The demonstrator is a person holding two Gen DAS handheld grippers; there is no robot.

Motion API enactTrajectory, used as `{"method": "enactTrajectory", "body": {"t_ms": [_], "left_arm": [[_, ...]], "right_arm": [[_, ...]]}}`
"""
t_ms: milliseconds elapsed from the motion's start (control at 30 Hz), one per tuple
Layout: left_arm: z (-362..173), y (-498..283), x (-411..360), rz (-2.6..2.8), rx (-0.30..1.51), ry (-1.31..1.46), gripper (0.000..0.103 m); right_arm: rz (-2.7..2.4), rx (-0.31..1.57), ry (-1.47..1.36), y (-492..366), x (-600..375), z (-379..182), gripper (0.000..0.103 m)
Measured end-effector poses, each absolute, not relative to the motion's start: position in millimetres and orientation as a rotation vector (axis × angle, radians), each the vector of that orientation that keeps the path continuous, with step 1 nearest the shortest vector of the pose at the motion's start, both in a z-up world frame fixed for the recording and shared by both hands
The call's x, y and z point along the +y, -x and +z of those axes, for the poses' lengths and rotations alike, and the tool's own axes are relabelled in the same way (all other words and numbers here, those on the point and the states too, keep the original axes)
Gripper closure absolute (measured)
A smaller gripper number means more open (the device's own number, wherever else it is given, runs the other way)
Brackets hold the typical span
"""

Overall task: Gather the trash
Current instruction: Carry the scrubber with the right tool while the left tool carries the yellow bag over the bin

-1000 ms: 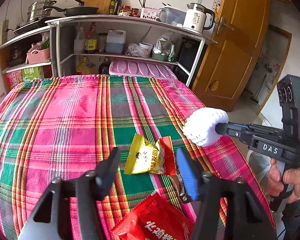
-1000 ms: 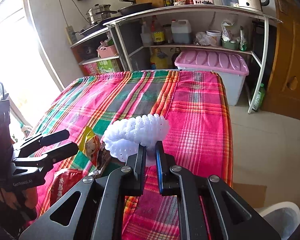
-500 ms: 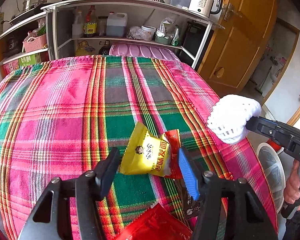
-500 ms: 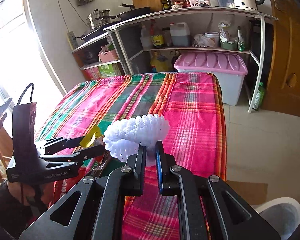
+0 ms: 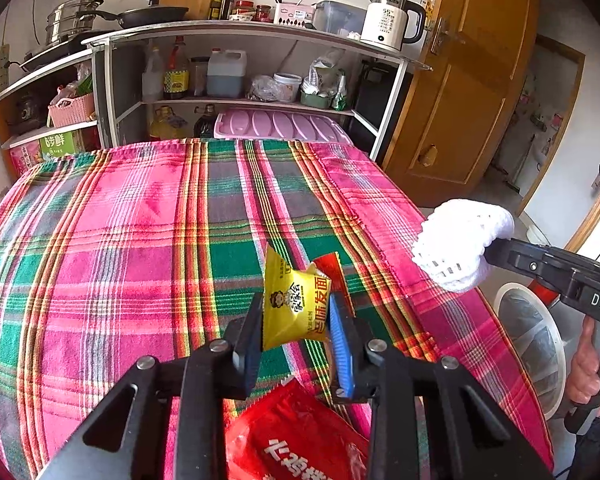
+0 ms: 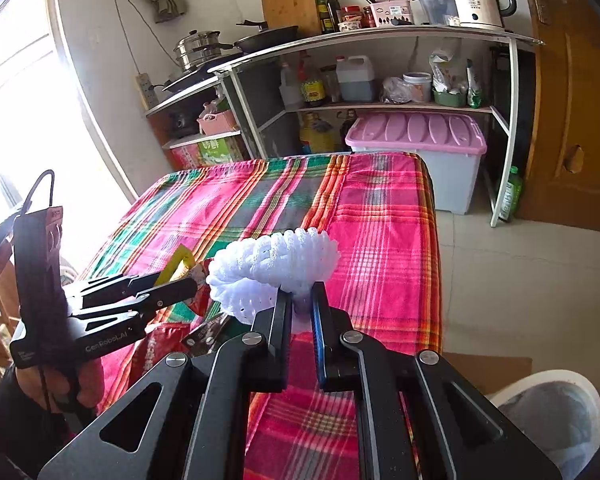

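Note:
My left gripper (image 5: pixel 296 312) is shut on a yellow and red snack wrapper (image 5: pixel 296 304) and holds it above the plaid tablecloth (image 5: pixel 140 248). A red snack bag (image 5: pixel 296 440) lies on the cloth just below it. My right gripper (image 6: pixel 302 300) is shut on a white foam fruit net (image 6: pixel 272 268) and holds it over the table's right edge. The net (image 5: pixel 456 244) and the right gripper (image 5: pixel 488 248) also show at the right of the left wrist view. The left gripper (image 6: pixel 192 280) shows at the left of the right wrist view.
A white trash bin (image 5: pixel 532 344) stands on the floor by the table's right side and shows in the right wrist view (image 6: pixel 556 420) too. A dark wrapper (image 6: pixel 206 332) lies by the red bag. A shelf unit (image 5: pixel 240 36), a pink-lidded box (image 6: pixel 416 132) and a wooden door (image 5: pixel 460 92) stand behind.
My left gripper has closed on the yellow wrapper and lifted it off the cloth. My right gripper has moved a little right with the foam net.

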State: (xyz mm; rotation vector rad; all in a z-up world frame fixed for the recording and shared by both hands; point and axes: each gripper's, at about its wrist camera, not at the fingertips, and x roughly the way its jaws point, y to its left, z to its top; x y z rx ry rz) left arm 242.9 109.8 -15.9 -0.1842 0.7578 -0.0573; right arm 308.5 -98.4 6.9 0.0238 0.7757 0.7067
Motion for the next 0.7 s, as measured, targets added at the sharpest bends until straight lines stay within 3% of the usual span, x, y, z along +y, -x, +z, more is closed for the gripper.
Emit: {"method": "enactTrajectory", "body": {"t_ms": [700], "left_arm": [[27, -141, 51, -0.149, 0.646, 0.213, 0.071]], "right_arm": [[0.630, 0.724, -0.151, -204, -174, 25, 0.093]]}}
